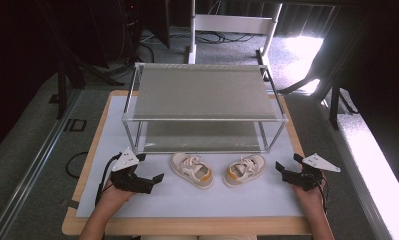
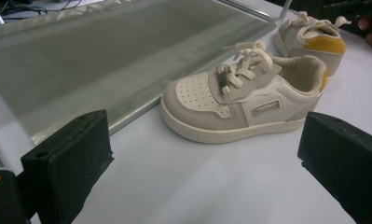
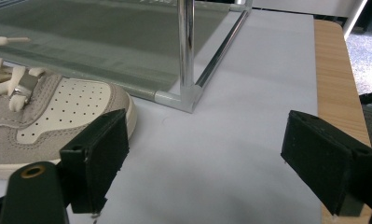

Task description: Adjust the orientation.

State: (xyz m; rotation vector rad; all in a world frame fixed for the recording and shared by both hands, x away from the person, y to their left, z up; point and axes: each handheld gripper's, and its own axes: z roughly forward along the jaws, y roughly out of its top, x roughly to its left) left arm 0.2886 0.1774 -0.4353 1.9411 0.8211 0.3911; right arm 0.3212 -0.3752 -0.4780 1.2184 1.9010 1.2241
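Note:
Two small beige-and-white toddler shoes with orange heels lie on the white mat (image 1: 187,197) in front of a two-shelf metal rack (image 1: 204,120). The left shoe (image 1: 191,170) (image 2: 244,100) lies just ahead of my left gripper (image 1: 149,168) (image 2: 207,135), which is open and holds nothing. The right shoe (image 1: 244,170) (image 2: 314,39) (image 3: 48,112) sits left of my right gripper (image 1: 288,165) (image 3: 207,140), also open and empty. Both shoes point their toes at the rack's lower shelf (image 2: 81,60). Both shelves are bare.
The mat covers a wooden table (image 1: 187,226) whose edge shows at the front and sides (image 3: 333,70). The rack's chrome corner post (image 3: 186,51) stands just ahead of the right gripper. The floor beyond holds cables and white stand legs (image 1: 232,25).

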